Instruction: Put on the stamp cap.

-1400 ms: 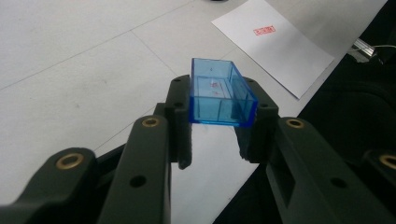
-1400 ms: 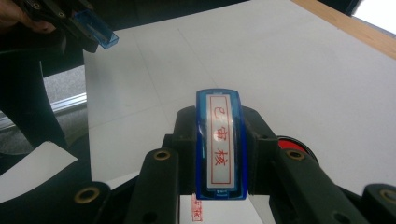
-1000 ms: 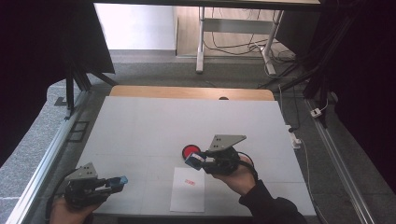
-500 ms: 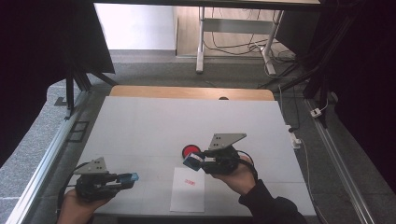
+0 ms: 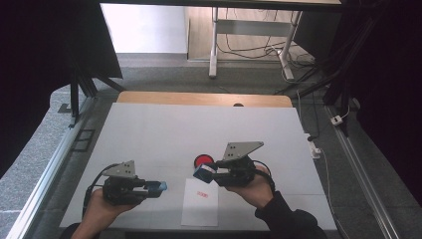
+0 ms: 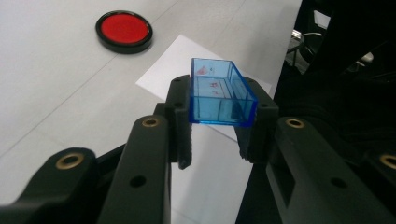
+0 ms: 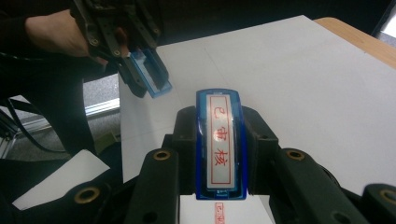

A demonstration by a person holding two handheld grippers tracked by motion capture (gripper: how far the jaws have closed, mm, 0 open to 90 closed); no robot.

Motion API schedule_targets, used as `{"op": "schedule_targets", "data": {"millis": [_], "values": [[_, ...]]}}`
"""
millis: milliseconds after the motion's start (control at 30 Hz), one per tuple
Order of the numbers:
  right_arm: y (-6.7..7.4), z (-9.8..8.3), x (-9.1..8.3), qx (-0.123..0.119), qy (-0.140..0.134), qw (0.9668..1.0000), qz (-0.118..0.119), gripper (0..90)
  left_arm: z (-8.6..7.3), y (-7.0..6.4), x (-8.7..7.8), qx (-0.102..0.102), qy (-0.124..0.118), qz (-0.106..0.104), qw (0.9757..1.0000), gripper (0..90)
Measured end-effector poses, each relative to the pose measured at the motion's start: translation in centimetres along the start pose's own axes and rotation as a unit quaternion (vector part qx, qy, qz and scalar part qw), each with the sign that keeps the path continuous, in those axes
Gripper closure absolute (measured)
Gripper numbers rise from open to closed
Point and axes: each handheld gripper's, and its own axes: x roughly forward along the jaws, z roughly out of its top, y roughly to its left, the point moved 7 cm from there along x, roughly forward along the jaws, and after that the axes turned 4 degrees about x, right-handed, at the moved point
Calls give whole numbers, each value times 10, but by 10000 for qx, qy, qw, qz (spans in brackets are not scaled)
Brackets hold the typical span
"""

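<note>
On the white table (image 5: 149,134), the left gripper (image 5: 158,187) lay level near the front edge with its 2 jaws clamped on a clear blue cap (image 6: 219,93), an open-ended rectangular shell that jutted out past the jaw tips; through its walls faint red marks showed. The right gripper (image 5: 201,173) was held farther right and slightly farther back, its jaws closed tight on a blue stamp (image 7: 220,140), whose pale face carried 3 red characters inside a red frame and was turned toward that gripper's camera. In the right gripper view the left gripper (image 7: 149,79) and its cap (image 7: 152,70) hung just beyond the stamp, near it but apart. A white sheet of paper (image 5: 200,204) lay flat on the table between the 2 hands, toward the front edge, with 1 small red stamped mark (image 5: 200,194) on its upper part. A round red ink pad (image 5: 203,160) in a black rim sat on the table just behind the sheet, close beside the right gripper's tip. Each gripper rested in a hand (image 5: 99,211), the person's forearms entering from the bottom edge.
</note>
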Motion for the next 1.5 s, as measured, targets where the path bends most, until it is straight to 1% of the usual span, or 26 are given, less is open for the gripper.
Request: {"op": "schedule_targets", "data": {"millis": [133, 267, 333, 400, 467, 600, 633, 767, 967, 1133, 1200, 1300, 1400, 1500], "values": [[2, 2, -1, -37, -25, 10000, 88, 707, 8, 1, 7, 100, -9, -137, 9999, 681], [5, 4, -2, -113, -34, 9998, 163, 707, 17, 3, 16, 235, 11, -357, 9991, 681], [6, 4, -2, -105, -64, 9997, 213, 707, 20, 4, 20, 294, 28, -441, 9986, 681], [6, 5, -2, -96, -64, 9997, 214, 707, 25, 3, 23, 328, 10, -510, 9982, 681], [6, 5, -3, -90, -81, 9996, 238, 707, 29, 3, 26, 371, -24, -604, 9975, 681], [8, 6, -3, -103, -81, 9994, 307, 707, 36, 1, 32, 519, -68, -781, 9956, 682], [9, 6, -3, -124, -52, 9994, 310, 708, 37, 1, 34, 538, -76, -811, 9952, 682], [12, 8, -4, -161, -89, 9990, 410, 708, 44, -2, 40, 655, -78, -1017, 9926, 682], [16, 10, -4, -179, -137, 9982, 548, 708, 52, -6, 49, 830, -111, -1261, 9885, 683], [17, 11, -5, -176, -152, 9978, 621, 707, 57, -10, 55, 976, -89, -1402, 9853, 682], [18, 11, -5, -190, -145, 9975, 670, 708, 59, -12, 57, 1052, -99, -1461, 9836, 683], [20, 11, -4, -239, -116, 9972, 704, 708, 61, -14, 60, 1109, -115, -1533, 9819, 683], [21, 10, -4, -258, -86, 9970, 721, 708, 63, -16, 61, 1177, -127, -1626, 9796, 683], [22, 10, -3, -267, -76, 9967, 758, 708, 64, -16, 61, 1219, -133, -1675, 9782, 683]]}}
